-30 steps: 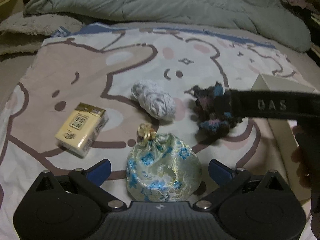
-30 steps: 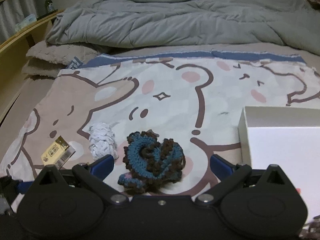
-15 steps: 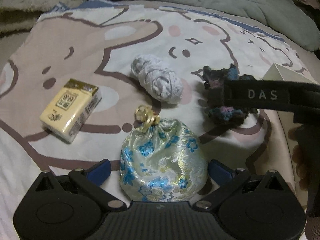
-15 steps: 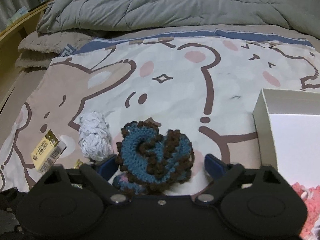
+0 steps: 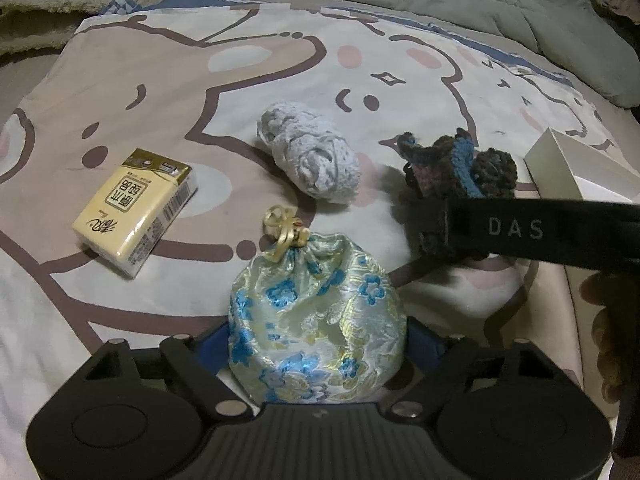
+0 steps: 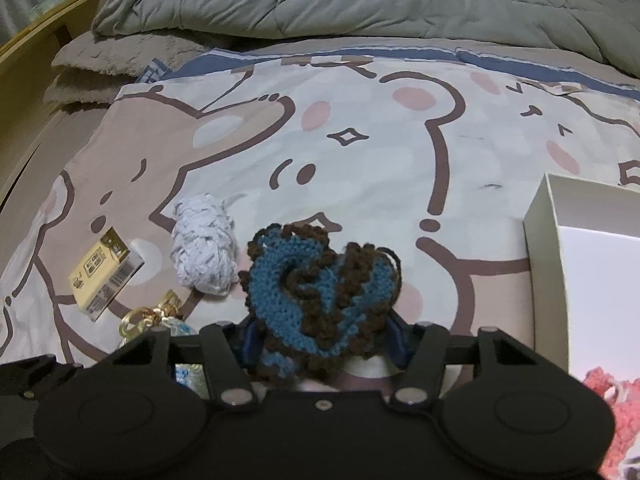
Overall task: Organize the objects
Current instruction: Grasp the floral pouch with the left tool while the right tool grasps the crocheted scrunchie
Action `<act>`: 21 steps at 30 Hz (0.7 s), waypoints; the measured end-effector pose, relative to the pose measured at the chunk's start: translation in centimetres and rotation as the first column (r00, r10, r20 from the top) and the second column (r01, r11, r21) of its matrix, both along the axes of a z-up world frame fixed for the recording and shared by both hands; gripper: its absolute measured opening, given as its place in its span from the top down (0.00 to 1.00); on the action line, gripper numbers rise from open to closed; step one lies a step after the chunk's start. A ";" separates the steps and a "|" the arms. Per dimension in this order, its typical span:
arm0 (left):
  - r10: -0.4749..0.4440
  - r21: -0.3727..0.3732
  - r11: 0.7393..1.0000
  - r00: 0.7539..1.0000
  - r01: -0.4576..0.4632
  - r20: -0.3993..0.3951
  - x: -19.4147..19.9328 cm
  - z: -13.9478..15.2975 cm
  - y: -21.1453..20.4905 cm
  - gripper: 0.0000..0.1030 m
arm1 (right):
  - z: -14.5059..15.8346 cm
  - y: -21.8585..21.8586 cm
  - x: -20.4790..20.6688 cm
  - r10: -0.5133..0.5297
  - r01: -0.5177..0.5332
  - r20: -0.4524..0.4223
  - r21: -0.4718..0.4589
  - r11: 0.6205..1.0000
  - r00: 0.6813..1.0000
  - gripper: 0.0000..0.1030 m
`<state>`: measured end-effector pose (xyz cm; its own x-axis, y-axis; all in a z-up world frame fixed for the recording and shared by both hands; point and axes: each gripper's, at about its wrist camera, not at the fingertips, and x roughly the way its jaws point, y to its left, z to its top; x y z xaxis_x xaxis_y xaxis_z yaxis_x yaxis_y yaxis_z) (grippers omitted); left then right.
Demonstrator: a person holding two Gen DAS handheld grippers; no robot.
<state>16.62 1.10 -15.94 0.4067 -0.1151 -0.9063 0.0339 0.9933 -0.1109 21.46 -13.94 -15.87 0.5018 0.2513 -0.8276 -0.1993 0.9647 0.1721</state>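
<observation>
A pale brocade pouch [image 5: 316,312] with blue flowers and a gold tie sits between the blue pads of my left gripper [image 5: 318,340], which is shut on it on the bed sheet. My right gripper [image 6: 320,336] is shut on a blue-and-brown crochet piece [image 6: 320,288], which also shows in the left wrist view [image 5: 460,172] behind the right gripper's black finger [image 5: 520,232]. A white box [image 6: 592,280] stands at the right with a pink knitted item [image 6: 612,400] inside.
A yellow tissue pack [image 5: 136,212] and a pale blue-white yarn bundle [image 5: 312,164] lie on the cartoon bear sheet [image 5: 200,100]. A grey duvet [image 6: 360,0] is heaped at the far side. A wooden bed frame [image 6: 36,40] runs along the left.
Both grippers moved forward and closed: the left on the brocade pouch, the right on the crochet piece. The other objects stayed put.
</observation>
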 end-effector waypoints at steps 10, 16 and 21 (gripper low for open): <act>0.025 -0.011 1.000 0.999 -0.025 0.031 -0.6 1.6 0.2 0.17 | 1.8 -0.5 -1.3 0.003 -0.003 0.035 0.018 1.000 0.999 0.47; 0.046 0.004 0.999 0.994 -0.047 0.104 -1.4 3.8 0.2 0.17 | 3.6 -0.9 -2.5 0.006 -0.008 0.076 0.035 0.999 0.997 0.47; 0.063 0.017 0.998 0.985 -0.067 0.162 -2.1 5.6 0.2 0.17 | 5.3 -1.8 -3.6 0.002 -0.007 0.115 0.044 0.999 0.993 0.47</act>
<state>14.49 1.34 -10.30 0.5536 -0.0637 -0.8303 -0.0155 0.9961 -0.0867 17.84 -15.73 -10.57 0.5922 0.2885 -0.7524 -0.2244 0.9558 0.1899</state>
